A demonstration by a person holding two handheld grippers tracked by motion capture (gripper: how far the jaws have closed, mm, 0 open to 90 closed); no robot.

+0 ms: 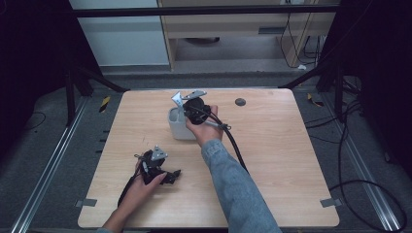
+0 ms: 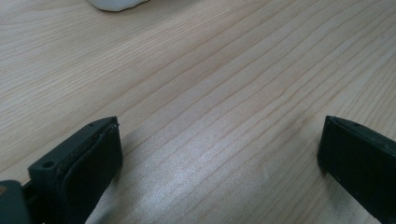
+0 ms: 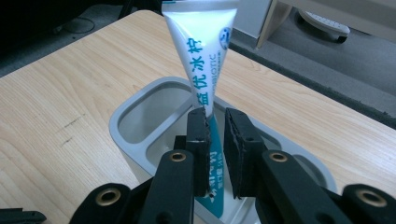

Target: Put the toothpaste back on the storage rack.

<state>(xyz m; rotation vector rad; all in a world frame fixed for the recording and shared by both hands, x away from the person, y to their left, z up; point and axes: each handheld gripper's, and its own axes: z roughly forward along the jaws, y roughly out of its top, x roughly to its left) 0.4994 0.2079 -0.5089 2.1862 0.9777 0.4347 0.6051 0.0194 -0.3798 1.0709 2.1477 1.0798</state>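
A white toothpaste tube (image 3: 201,42) with teal print stands upright, crimped end up, its lower part inside a grey multi-slot holder (image 3: 126,116). My right gripper (image 3: 215,116) is shut on the tube just above the holder's rim. From above, the right gripper (image 1: 184,109) reaches over the holder (image 1: 177,128) at the table's middle back, with the tube (image 1: 176,99) sticking up. My left gripper (image 1: 172,175) rests low on the table near the front left. In its own view the left gripper (image 2: 219,135) is open over bare wood.
A small dark round disc (image 1: 240,102) lies at the back of the wooden table (image 1: 282,165), right of the holder. The right gripper's cable (image 1: 235,145) trails across the tabletop. Pale holder base (image 2: 116,3) shows ahead of the left jaws.
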